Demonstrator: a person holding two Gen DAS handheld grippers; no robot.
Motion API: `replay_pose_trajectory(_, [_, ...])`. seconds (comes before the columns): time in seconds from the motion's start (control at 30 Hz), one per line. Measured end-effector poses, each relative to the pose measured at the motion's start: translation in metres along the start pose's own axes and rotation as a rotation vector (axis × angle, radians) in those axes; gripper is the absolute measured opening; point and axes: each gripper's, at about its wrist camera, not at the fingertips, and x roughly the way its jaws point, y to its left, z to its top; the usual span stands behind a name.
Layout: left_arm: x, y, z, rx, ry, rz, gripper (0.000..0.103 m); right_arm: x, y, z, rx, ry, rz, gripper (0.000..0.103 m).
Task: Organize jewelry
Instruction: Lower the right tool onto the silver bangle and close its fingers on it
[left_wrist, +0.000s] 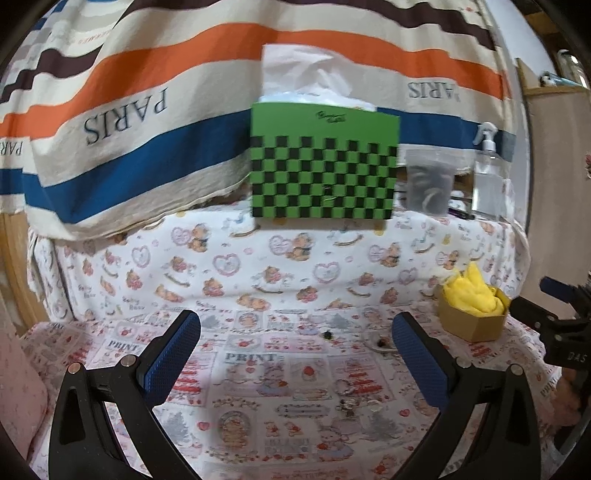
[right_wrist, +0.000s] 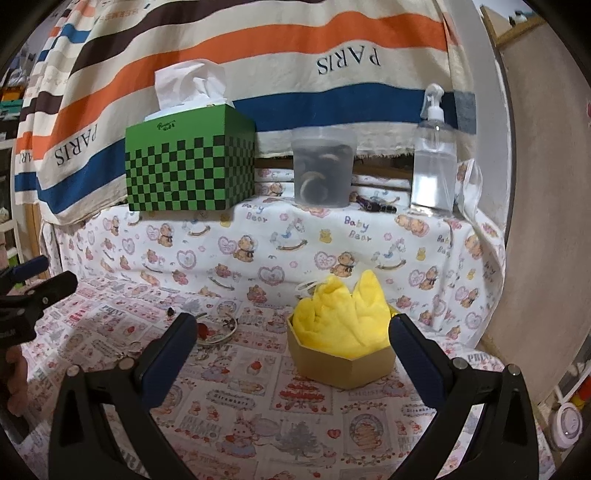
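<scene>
A tan hexagonal box (right_wrist: 341, 363) lined with yellow cloth (right_wrist: 343, 317) sits on the printed tablecloth; it also shows in the left wrist view, box (left_wrist: 471, 325). Small jewelry pieces lie loose on the cloth: a bangle with a red bead (right_wrist: 218, 332), a small dark stud (right_wrist: 170, 312), and in the left wrist view a stud (left_wrist: 327, 335), a ring piece (left_wrist: 378, 343) and a metal charm (left_wrist: 347, 400). My left gripper (left_wrist: 295, 354) is open above the cloth with nothing between its fingers. My right gripper (right_wrist: 293, 350) is open, just in front of the box.
A green checkered tissue box (right_wrist: 190, 168), a clear tub (right_wrist: 323, 168) and a spray bottle (right_wrist: 434, 158) stand on a raised shelf at the back. A striped cloth hangs behind. A wooden panel (right_wrist: 546, 221) closes the right side. The other gripper appears at each view's edge.
</scene>
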Motion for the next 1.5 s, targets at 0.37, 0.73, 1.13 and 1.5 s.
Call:
replay_pose_trajectory(0.37, [0.046,0.061,-0.003,-0.203,0.230,0.058,0.103,0.027,0.024,0.025,-0.032,0.163,0.119,0.103])
replay_pose_trajectory(0.73, [0.053,0.069,-0.006,-0.216,0.262,0.082,0.103,0.118,0.069,0.020,-0.092,0.469,0.166,0.103])
replay_pose_trajectory(1.13, [0.057,0.077,-0.007,-0.229,0.265,0.125,0.103,0.176,0.094,0.003,-0.016,0.589,0.081,0.091])
replay_pose_trajectory(1.5, [0.049,0.066,-0.004,-0.153,0.230,0.167,0.103,0.193,0.117,0.013,-0.038,0.601,0.003,0.067])
